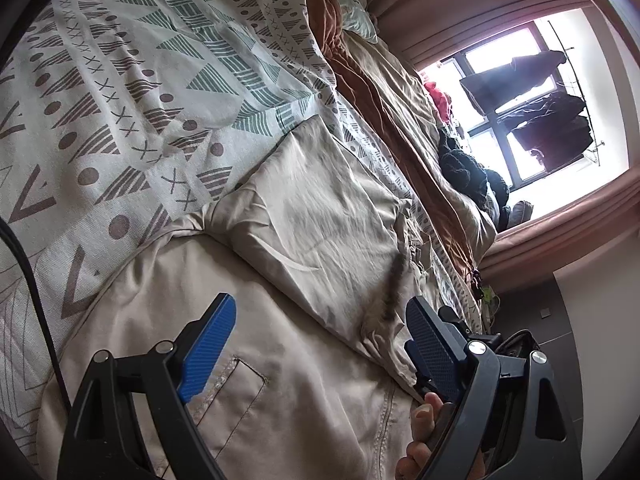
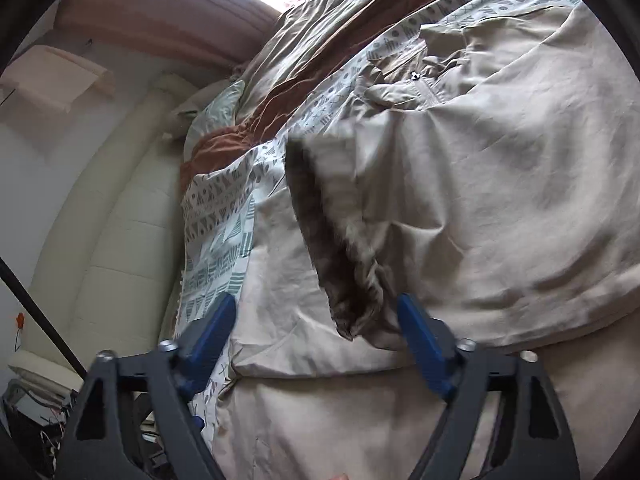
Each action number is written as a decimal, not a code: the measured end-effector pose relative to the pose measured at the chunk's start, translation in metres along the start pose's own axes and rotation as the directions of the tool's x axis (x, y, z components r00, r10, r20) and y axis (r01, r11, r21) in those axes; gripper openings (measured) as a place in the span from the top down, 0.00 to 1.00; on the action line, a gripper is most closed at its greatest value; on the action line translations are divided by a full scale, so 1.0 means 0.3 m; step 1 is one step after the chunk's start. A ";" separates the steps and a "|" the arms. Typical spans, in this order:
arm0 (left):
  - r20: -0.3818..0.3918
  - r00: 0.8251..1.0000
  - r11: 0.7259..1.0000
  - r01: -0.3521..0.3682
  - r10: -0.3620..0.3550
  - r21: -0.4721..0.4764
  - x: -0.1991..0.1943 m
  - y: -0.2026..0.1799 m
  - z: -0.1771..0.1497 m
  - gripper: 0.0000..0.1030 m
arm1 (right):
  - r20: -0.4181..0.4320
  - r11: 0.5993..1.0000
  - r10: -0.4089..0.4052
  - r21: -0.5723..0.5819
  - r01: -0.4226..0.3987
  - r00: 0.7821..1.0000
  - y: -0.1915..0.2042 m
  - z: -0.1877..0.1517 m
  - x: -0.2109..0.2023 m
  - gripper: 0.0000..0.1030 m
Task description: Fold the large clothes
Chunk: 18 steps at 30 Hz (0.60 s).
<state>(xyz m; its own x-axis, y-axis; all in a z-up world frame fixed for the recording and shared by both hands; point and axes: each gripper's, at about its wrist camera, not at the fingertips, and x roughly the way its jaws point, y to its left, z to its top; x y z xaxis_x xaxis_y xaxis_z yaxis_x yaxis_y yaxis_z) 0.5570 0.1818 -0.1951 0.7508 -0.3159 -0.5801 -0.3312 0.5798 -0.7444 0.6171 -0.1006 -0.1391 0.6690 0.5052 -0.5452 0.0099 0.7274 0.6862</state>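
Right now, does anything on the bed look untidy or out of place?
The beige coat lies only partly folded on the patterned bedspread. Its sleeve is laid across the body, rumpled, and the fur trim sticks out in a bunch. Nothing looks torn or spilled.

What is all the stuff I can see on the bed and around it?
Beige fur-trimmed coat: one, beige, lying on the bed, sleeve folded over.
Patterned bedspread: one, white with grey and teal shapes, under the coat.
Rust-brown blanket: one, brown, crumpled beyond the bedspread.
Pale green pillow: one, at the bed's head.
Cream padded headboard: one, cream, beside the bed.
Dark clothes pile: black and red, by the window.
Window: one, bright, clothes hanging outside.
Left gripper: blue pads, open above the coat.
Right gripper: blue pads, open, holding nothing.
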 end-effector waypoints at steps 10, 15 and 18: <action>-0.007 1.000 1.000 0.025 -0.025 0.014 -0.017 -0.056 -0.023 0.14 | 0.063 0.997 -0.073 -0.028 0.075 0.995 -0.046 -0.064 -0.197 0.17; 0.005 1.000 0.998 -0.020 0.020 0.053 -0.051 -0.114 -0.055 0.14 | 0.117 0.989 -0.146 -0.009 0.148 0.982 -0.067 -0.084 -0.358 0.17; 0.027 0.999 0.995 -0.032 0.029 0.099 -0.092 -0.155 -0.075 0.14 | 0.148 0.981 -0.191 0.004 0.192 0.970 -0.074 -0.099 -0.435 0.17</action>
<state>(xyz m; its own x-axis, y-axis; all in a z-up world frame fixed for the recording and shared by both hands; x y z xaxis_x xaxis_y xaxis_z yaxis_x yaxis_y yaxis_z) 0.5389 0.1465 -0.1519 0.7560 -0.2785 -0.5924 -0.2967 0.6608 -0.6894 0.5074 -0.1691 -0.0975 0.7576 0.2827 -0.5883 0.1410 0.8092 0.5704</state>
